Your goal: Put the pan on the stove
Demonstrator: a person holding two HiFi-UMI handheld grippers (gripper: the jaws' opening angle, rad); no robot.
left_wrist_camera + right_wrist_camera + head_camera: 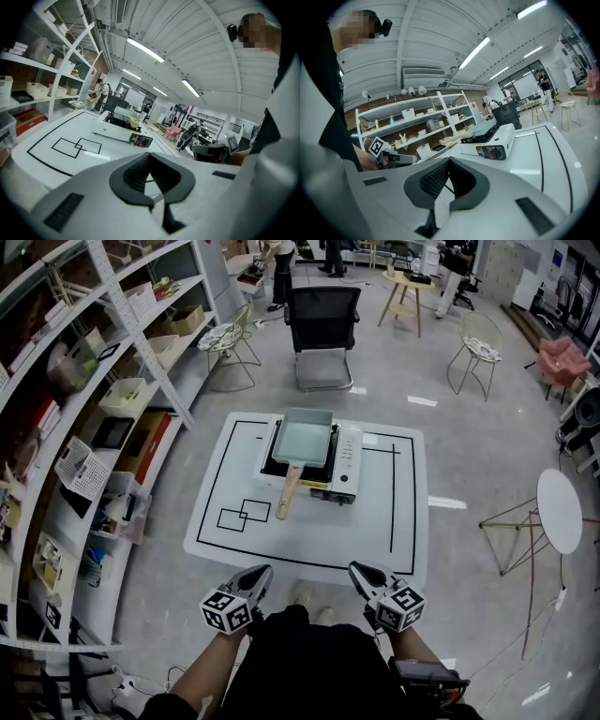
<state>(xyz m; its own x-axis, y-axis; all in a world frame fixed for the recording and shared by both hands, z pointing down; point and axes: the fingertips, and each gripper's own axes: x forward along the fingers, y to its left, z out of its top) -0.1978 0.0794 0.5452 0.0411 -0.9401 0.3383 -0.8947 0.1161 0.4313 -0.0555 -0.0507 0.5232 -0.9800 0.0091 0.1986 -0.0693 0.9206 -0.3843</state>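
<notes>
Plainly, little of the task is left; nearest of all, the left gripper (261, 574) and the right gripper (360, 572) hang just short of the near edge of the white square table with black taped lines (309, 540), close to the person's body; each claw is pressed together with nothing between its jaws, as both gripper views show.

Past them, two overlapping black outlined squares (244, 514) sit towards the table's near-left corner; at the middle of the far edge stands the white single-burner tabletop stove (347, 460), and the pale grey-green rectangular pan (305, 439) rests on its burner, its light wooden handle (288, 493) slanting out over the stove's near side towards the near-left corner.

My judgement is that the placing step is finished and the hands are drawn clear; the next move calls for nothing beyond perhaps squaring the pan, which would mean reaching forward and opening a claw round the handle.

As for writing, a small dark logo (107, 131) on the stove's side is too small to read; the panel by the black control knob (496, 152) carries a red-and-yellow label, also illegible; the cubes bear only square marker patterns.
</notes>
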